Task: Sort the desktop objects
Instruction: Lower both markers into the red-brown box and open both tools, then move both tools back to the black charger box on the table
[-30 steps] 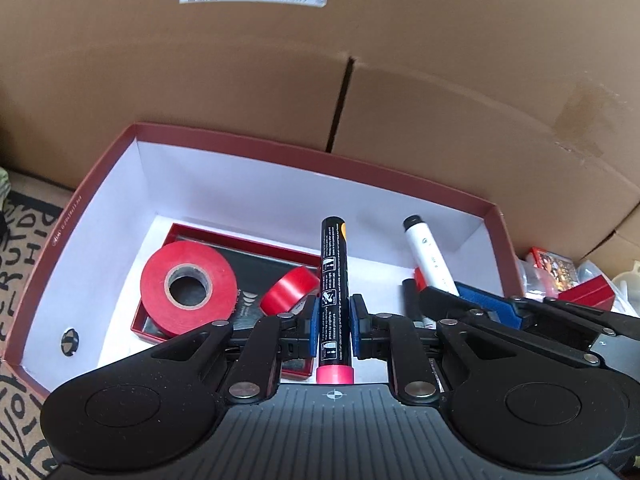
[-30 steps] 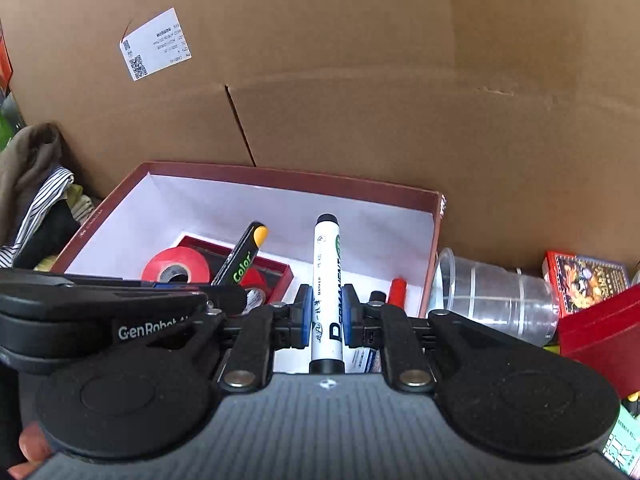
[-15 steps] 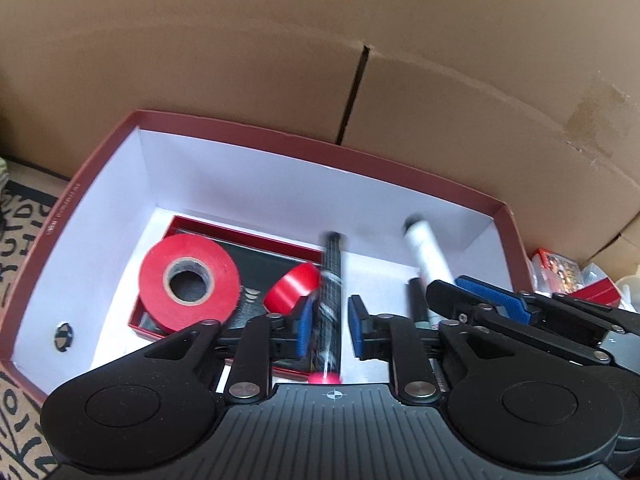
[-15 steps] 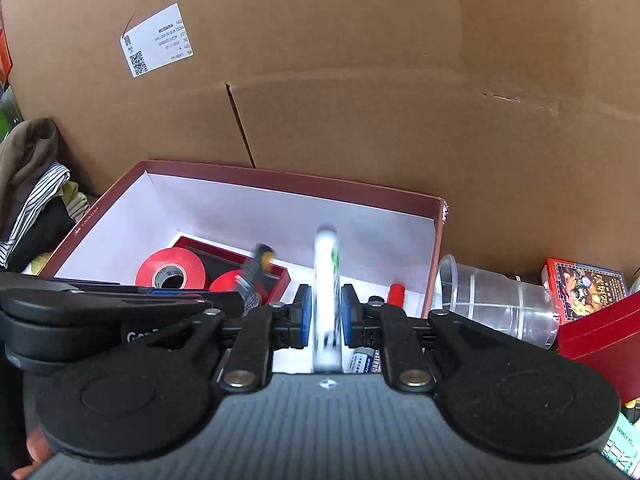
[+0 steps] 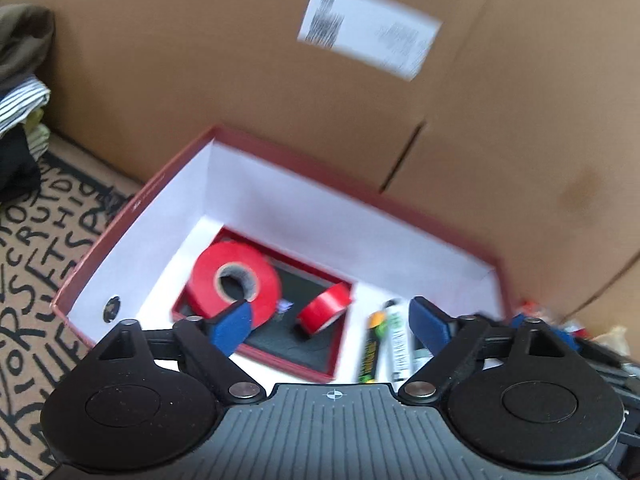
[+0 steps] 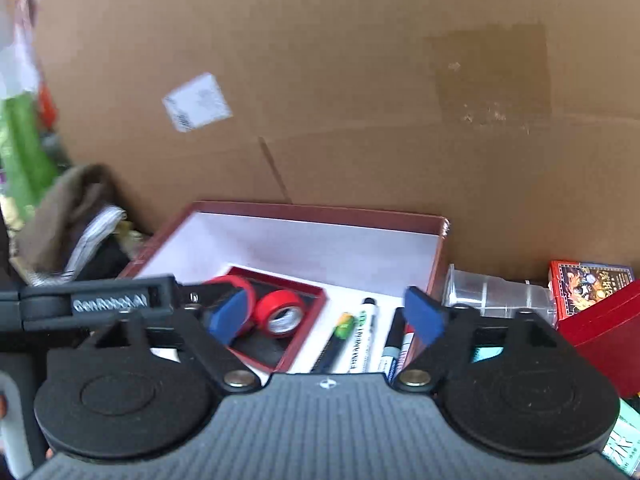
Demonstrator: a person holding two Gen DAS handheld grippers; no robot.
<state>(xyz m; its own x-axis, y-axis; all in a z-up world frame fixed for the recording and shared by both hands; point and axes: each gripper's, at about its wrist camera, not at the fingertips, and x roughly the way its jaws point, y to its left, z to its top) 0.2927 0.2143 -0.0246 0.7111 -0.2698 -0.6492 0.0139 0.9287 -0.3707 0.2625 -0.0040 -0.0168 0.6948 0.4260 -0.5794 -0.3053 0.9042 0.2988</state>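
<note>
Right wrist view shows both grippers spread apart and holding nothing: the right gripper (image 6: 326,316) and the left gripper (image 5: 330,320) hang above the red box (image 6: 438,264). Inside lie two red tape rolls (image 5: 234,280) on a small red tray (image 6: 308,332) and four markers (image 6: 360,338) side by side. Risk, as I judge it: a low fingertip could nudge the upright smaller roll (image 6: 280,312) rolling, or scatter the markers

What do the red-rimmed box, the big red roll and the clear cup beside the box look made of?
Red-rimmed box: likely matte paperboard, with thin stiff walls, white inside.
Big red roll: apparently glossy plastic tape wound on a pale card-like core.
Clear cup: see-through ribbed plastic, lying on its side.
</note>
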